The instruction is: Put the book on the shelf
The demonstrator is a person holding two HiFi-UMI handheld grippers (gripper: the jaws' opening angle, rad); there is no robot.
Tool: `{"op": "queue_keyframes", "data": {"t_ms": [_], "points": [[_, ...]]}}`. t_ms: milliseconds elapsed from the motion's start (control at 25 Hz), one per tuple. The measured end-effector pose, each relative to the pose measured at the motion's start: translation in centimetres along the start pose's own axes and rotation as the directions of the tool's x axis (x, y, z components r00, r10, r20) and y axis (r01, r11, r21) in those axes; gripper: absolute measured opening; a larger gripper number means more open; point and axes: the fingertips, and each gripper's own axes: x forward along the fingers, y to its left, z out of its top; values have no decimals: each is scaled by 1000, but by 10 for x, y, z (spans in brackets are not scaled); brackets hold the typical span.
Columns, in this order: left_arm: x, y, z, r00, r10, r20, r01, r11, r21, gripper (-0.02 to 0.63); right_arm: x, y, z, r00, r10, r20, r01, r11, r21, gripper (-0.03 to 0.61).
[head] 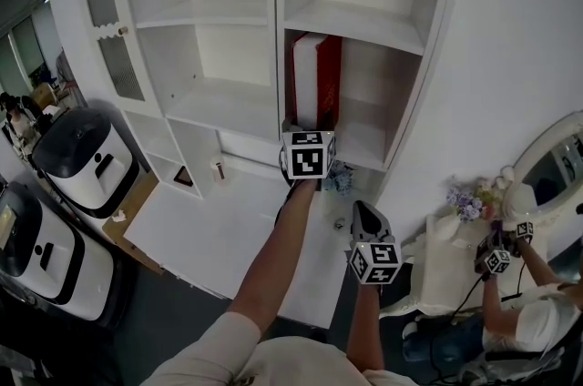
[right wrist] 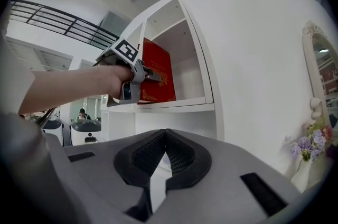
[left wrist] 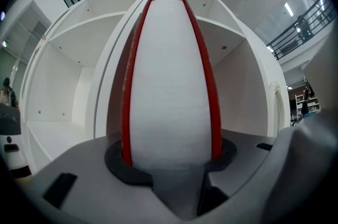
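1. Now, head view: the left gripper (head: 308,143) reaches level into the white shelf (head: 360,22), into the lower compartment at twelve o'clock from it. The red book (head: 317,82) stands upright there; whether its foot rests on the board I cannot tell. The right gripper (head: 366,216) hangs at five o'clock of the left one, well apart from the shelf.
2. Left gripper view: its jaws pinch the book by the pale page edge, a red cover on either side.
3. Right gripper view: its jaws are pressed together on nothing, and the book shows at eleven o'clock, inside the compartment.
4. Judged so, placing is nearly done. Next calls for seating the book, spreading the jaws and backing straight out without tipping it.
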Motion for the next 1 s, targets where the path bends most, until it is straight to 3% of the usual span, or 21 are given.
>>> {"op": "queue_keyframes", "data": {"t_ms": [400,600,1000], "points": [[38,-1,2,999,-19,-34,15,992,-128,233,2,-21,-4,999,-37,7,37,999,11,26],[54,-7,-1,998,-50,-44,39,975,-217,233,2,-34,-2,998,-55,16,55,998,19,26],[77,-10,1,999,-34,-38,23,963,-267,233,-1,-51,-1,996,-85,19,85,996,-3,26]]}}
